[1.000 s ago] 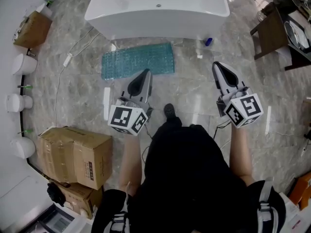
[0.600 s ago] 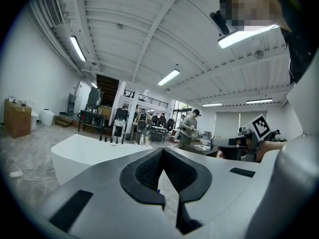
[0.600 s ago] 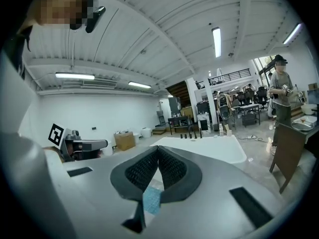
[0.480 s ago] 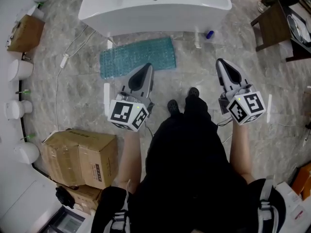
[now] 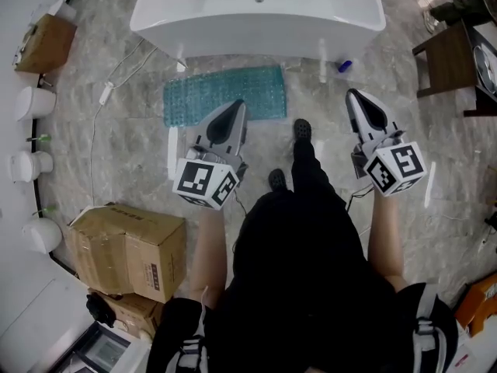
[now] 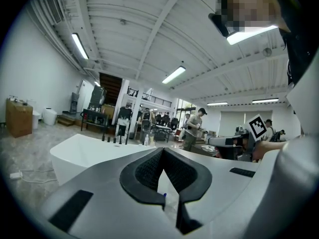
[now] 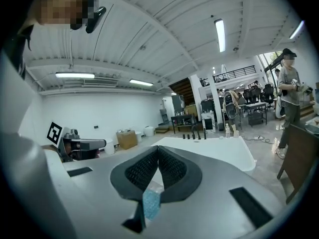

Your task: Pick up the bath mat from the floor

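The teal bath mat (image 5: 221,95) lies flat on the marble floor in front of the white bathtub (image 5: 256,14). My left gripper (image 5: 237,106) hangs in the air over the mat's near right edge, shut, with nothing in it. Held to the right of the mat and above the floor, my right gripper (image 5: 354,96) is shut and empty too. In the left gripper view the jaw tips (image 6: 162,151) meet, with the tub (image 6: 84,156) beyond. The right gripper view shows its shut tips (image 7: 158,148) and a patch of the mat (image 7: 150,203) below them.
Cardboard boxes (image 5: 128,247) stand at the near left. White round fixtures (image 5: 35,103) and a cable (image 5: 101,123) line the left wall. A dark table (image 5: 450,61) is at the far right. A small blue bottle (image 5: 345,65) lies by the tub. The person's shoe (image 5: 302,130) is beside the mat.
The person has stepped forward, one foot now beside the mat's right end. Both grippers stayed shut and kept their height.
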The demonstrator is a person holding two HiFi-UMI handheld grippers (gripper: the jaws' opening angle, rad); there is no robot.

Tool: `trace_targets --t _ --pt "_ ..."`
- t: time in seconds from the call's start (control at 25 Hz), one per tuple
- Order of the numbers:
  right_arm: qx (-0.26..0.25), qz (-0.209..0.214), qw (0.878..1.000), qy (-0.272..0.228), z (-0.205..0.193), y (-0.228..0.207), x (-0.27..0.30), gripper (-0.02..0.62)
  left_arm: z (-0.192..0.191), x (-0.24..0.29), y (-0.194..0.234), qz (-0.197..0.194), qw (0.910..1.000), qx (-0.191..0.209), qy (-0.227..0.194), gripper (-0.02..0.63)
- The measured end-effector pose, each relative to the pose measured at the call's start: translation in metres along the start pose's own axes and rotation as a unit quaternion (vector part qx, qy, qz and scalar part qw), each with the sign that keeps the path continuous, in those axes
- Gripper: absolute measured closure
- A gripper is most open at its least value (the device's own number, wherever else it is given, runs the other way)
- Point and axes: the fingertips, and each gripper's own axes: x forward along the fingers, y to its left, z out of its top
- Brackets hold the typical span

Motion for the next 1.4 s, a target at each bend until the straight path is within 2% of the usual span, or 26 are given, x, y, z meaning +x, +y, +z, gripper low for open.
trace_targets --t 0.36,0.64,0.92,1.12,1.24,1.4 --pt "-0.005 0.064 0.998 0.004 0.029 -0.066 0.09 0.581 0.041 0.091 0.033 0.037 0.9993 0.008 -0.006 0.594" --pt "-0.004 0.129 0.991 0.044 0.009 -0.104 0.153 0.581 0.034 0.153 0.049 0.069 0.9974 -0.004 0.02 0.594" --pt "0.012 0.151 0.987 0.06 -0.022 -0.132 0.194 0.582 0.002 0.196 0.071 0.102 0.9928 -0.04 0.048 0.594" --pt "0.036 0.152 0.984 0.085 -0.059 -0.14 0.217 0.581 -0.031 0.216 0.084 0.091 0.9905 -0.058 0.086 0.594" --pt "0.047 0.145 0.984 0.095 -0.086 -0.141 0.23 0.581 -0.053 0.223 0.096 0.083 0.9903 -0.058 0.096 0.594" --pt "0.06 0.137 0.983 0.111 -0.134 -0.134 0.25 0.581 -0.102 0.229 0.121 0.07 0.9902 -0.067 0.101 0.594"
